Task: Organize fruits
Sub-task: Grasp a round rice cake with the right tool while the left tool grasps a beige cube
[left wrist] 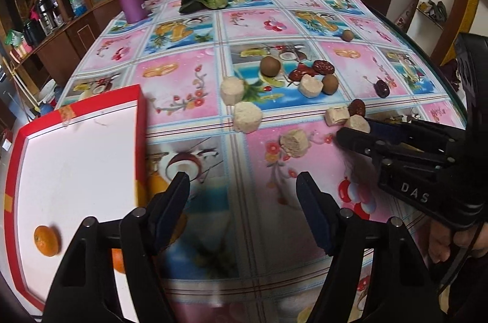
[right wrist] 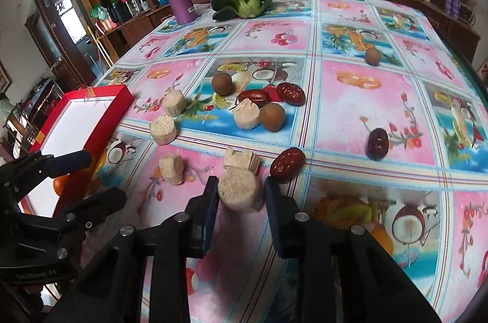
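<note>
Reaching low over the table, I had my right gripper (right wrist: 241, 195) straddling a pale cylindrical piece (right wrist: 241, 193), jaws spread just wider than it, not yet pinching, so I could close squarely on its sides. A red date (right wrist: 287, 163) lay just beside the right finger, with another pale piece (right wrist: 242, 161) close behind, leaving little room there. My left gripper (left wrist: 242, 195) hung wide and empty beside the red-rimmed tray (left wrist: 141, 121), where an orange (left wrist: 46, 240) already sat. The way toward the tray looked open.
</note>
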